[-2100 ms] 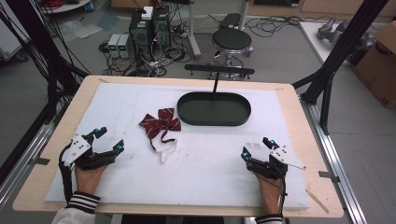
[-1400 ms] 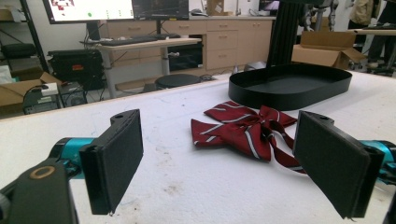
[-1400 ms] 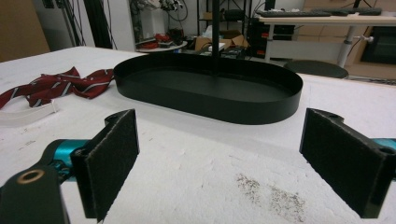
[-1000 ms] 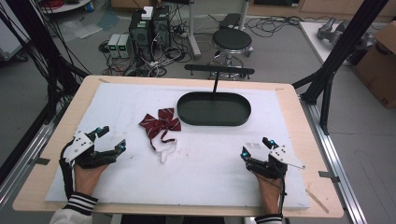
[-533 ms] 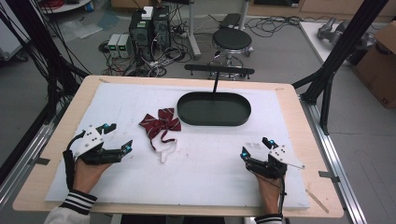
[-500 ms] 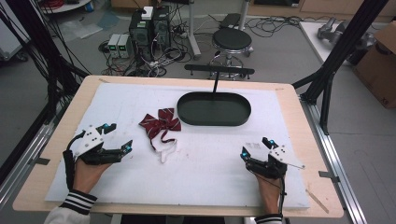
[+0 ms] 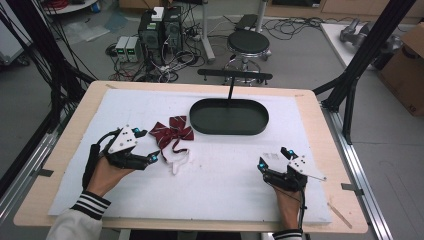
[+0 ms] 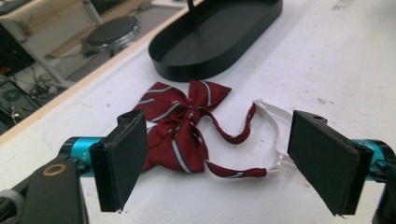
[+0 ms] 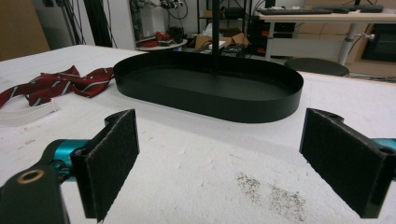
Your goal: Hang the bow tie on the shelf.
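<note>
I have the left gripper [image 7: 148,146] just left of centre in the high view, jaws wide but just closing a little, nothing between them yet. The bow tie [image 7: 172,132] lies beside it, left of the tray [image 7: 229,117]. It looks light, soft and floppy, so I'd pinch the knot [image 8: 189,114], not the strap [image 8: 275,130]. The right gripper [image 7: 272,162], lower right, gapes empty.

text: none legible | labels: none | numbers: none | signs: none

A dark red striped bow tie [image 7: 172,133] with a white strap lies flat on the white mat
</note>
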Available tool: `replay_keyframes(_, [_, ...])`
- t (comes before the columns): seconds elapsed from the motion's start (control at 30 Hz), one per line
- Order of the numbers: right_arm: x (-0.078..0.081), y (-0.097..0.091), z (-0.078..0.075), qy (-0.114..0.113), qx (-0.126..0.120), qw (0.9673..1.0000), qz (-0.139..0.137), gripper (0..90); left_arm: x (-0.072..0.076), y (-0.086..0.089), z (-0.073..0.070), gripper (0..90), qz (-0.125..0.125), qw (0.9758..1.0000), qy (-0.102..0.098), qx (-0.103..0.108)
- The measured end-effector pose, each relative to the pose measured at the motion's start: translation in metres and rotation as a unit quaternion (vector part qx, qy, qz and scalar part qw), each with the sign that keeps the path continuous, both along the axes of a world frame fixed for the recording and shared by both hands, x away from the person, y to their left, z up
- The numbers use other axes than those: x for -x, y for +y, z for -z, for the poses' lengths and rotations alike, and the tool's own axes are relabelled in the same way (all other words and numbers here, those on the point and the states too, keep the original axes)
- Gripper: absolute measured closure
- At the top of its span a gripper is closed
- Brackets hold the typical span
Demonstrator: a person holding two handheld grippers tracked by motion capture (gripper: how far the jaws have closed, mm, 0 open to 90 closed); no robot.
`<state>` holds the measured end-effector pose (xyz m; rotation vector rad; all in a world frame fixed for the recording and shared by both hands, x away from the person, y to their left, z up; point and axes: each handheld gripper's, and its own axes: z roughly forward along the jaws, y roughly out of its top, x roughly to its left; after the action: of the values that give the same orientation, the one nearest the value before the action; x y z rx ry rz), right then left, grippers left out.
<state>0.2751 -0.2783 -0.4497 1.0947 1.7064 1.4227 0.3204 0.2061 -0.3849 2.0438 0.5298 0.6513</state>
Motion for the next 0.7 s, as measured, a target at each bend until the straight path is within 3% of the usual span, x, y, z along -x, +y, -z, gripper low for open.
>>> replay_keyframes(0.17, [0.001,0.001,0.0,-0.003,0.001,1.0,0.0,10.8,-0.007,-0.002,0.0,23.2,0.003,0.9998,0.014,-0.01])
replay_keyframes(0.3, [0.001,0.001,0.0,-0.005,0.006,1.0,0.0,10.8,-0.009,-0.004,0.002,25.3,0.02,0.9987,0.032,-0.033])
replay_keyframes(0.33, [0.001,0.001,0.0,-0.004,0.005,1.0,-0.001,10.8,-0.01,-0.006,0.003,26.9,0.035,0.9977,0.037,-0.045])
replay_keyframes(0.43, [0.001,0.001,0.0,-0.004,0.005,1.0,-0.001,10.8,-0.012,-0.009,0.004,28.3,0.04,0.9968,0.041,-0.055])
replay_keyframes(0.53, [0.001,0.001,0.0,-0.004,0.005,1.0,0.0,10.8,-0.016,-0.015,0.005,28.4,0.055,0.994,0.055,-0.077])
replay_keyframes(0.67, [0.001,0.001,0.0,-0.005,0.008,1.0,0.0,10.8,-0.023,-0.027,0.008,31.3,0.087,0.9868,0.078,-0.112])
replay_keyframes(0.7, [0.001,0.001,0.0,-0.005,0.009,1.0,0.0,10.8,-0.023,-0.027,0.008,31.3,0.087,0.9868,0.078,-0.112])
